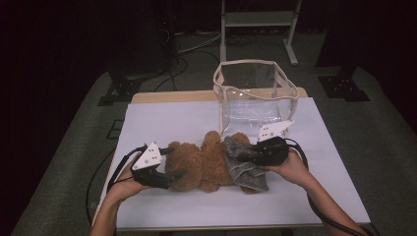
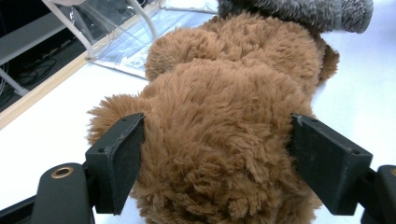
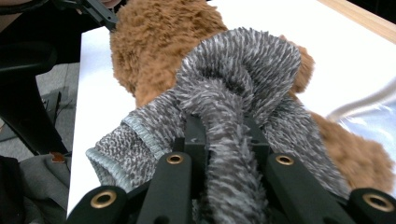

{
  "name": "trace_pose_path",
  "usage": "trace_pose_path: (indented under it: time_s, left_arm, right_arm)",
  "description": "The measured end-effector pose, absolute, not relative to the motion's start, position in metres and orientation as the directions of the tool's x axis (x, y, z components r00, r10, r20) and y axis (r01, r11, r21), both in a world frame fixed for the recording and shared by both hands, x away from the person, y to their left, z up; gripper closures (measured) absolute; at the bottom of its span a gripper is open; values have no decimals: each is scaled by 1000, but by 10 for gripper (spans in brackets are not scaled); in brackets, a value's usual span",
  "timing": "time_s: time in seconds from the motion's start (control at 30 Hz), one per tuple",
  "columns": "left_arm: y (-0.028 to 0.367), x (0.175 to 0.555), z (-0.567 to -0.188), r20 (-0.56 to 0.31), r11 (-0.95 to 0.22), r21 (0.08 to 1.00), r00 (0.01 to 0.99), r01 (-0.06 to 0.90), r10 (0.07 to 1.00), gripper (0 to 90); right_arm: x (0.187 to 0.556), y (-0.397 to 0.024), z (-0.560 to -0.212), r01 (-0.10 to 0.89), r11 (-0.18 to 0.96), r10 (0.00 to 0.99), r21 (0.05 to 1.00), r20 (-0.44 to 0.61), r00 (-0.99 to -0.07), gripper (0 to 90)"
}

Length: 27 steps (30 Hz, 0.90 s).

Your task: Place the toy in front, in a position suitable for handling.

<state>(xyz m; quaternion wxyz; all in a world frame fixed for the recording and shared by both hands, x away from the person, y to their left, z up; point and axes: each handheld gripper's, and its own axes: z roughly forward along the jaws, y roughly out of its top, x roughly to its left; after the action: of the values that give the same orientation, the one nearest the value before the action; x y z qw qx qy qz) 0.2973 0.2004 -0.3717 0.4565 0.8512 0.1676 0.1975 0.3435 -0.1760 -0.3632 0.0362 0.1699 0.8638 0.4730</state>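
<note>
A brown plush bear point(image 1: 201, 162) lies across the white table point(image 1: 167, 118). A grey fuzzy knit garment point(image 1: 248, 174) is bunched over its right end. My left gripper point(image 1: 174, 162) is at the bear's left end. In the left gripper view its two jaws press into the fur of the bear point(image 2: 224, 93) from both sides. My right gripper point(image 1: 241, 153) comes in from the right and is shut on a fold of the grey garment point(image 3: 243, 60). The fold runs down between its jaws, with the bear point(image 3: 154, 42) behind it.
A clear plastic bag point(image 1: 255, 93) with cream trim stands open just behind the bear, at the back right of the table. A strip of wooden tabletop point(image 1: 167, 96) shows behind the white surface. A metal stand point(image 1: 258, 19) and cables are on the floor beyond.
</note>
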Motion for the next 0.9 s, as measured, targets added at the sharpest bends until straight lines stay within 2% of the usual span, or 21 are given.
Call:
trace_pose_path:
  time_s: [0.4,0.7,0.9]
  left_arm:
    - [205,286,-358,199,-510,857,872,66,447,206]
    - [205,295,-380,181,-549,828,870,117,459,195]
    - [208,300,-388,196,-558,821,857,123,476,188]
  right_arm:
    - [344,-209,-380,328,445,410,833,136,-902,771]
    - [350,-223,-397,388,424,450,818,181,-874,770]
    - [358,-213,-393,381,428,438,820,181,-880,770]
